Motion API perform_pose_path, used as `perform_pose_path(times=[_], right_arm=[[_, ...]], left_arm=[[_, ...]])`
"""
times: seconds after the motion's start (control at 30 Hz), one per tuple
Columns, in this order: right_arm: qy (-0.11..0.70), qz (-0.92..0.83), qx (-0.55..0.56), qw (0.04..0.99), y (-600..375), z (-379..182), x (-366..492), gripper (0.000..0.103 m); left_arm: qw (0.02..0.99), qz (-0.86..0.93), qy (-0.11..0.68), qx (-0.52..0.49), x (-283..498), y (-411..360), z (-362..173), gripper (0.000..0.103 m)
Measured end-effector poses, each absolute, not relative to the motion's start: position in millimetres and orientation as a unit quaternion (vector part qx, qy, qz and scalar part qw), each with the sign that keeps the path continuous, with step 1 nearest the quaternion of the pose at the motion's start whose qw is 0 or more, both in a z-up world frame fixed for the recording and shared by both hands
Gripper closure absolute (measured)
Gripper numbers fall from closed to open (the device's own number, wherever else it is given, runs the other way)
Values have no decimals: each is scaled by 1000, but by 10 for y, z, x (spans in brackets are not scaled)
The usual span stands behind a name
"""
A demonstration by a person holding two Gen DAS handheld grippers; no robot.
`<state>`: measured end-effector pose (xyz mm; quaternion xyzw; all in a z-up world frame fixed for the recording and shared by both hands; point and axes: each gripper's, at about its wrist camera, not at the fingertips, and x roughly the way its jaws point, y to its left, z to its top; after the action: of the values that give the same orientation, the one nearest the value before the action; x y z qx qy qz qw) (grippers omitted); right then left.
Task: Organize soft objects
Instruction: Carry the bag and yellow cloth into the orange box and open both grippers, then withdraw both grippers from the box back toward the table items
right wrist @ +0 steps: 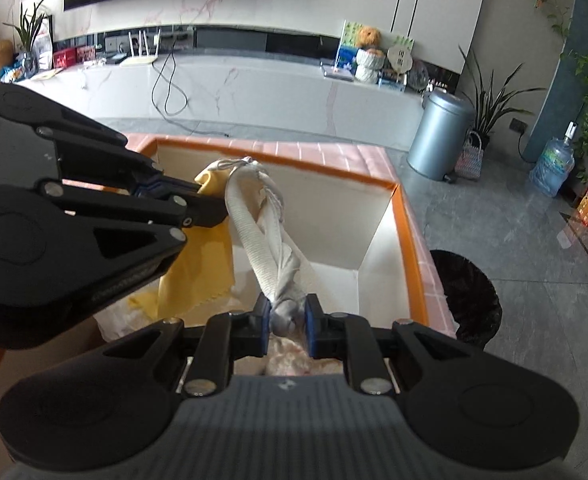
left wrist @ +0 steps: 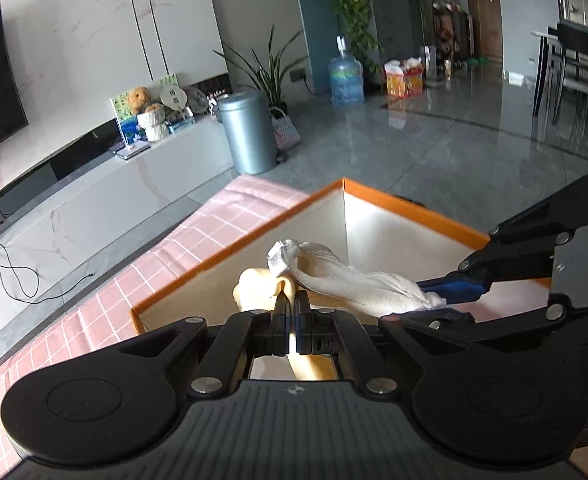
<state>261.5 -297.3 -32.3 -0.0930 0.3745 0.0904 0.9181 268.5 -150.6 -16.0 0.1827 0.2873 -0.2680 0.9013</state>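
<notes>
My left gripper (left wrist: 292,300) is shut on a yellow cloth (left wrist: 254,288), which hangs from its tips over an orange-rimmed box (left wrist: 413,210) with white inner walls. In the right wrist view the left gripper (right wrist: 218,208) reaches in from the left, the yellow cloth (right wrist: 202,260) drooping into the box (right wrist: 407,232). My right gripper (right wrist: 288,312) is shut on the end of a twisted white sock (right wrist: 262,224). The sock stretches up towards the yellow cloth. From the left wrist the sock (left wrist: 353,280) runs to the right gripper (left wrist: 437,300) at the right.
The box rests on a pink checked surface (left wrist: 154,272). Pale fabric (right wrist: 286,360) lies in the box bottom. A black wastebasket (right wrist: 465,292) stands just right of the box, and a grey metal bin (right wrist: 437,136) is farther off by a low white console (right wrist: 254,88).
</notes>
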Motion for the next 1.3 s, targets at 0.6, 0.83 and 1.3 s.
perform_pose_path(times=[0.6, 0.83, 1.3], right_arm=[[409, 119, -117, 897, -2819, -403, 2680, 60], [393, 119, -127, 903, -2837, -291, 2561, 36], [365, 111, -119, 917, -2880, -77, 2048, 19]], left_arm=[[900, -232, 313, 196, 2660, -1419, -262, 21], [906, -222, 309, 185, 2584, -1357, -72, 17], [914, -207, 327, 121, 2293, -1134, 196, 12]])
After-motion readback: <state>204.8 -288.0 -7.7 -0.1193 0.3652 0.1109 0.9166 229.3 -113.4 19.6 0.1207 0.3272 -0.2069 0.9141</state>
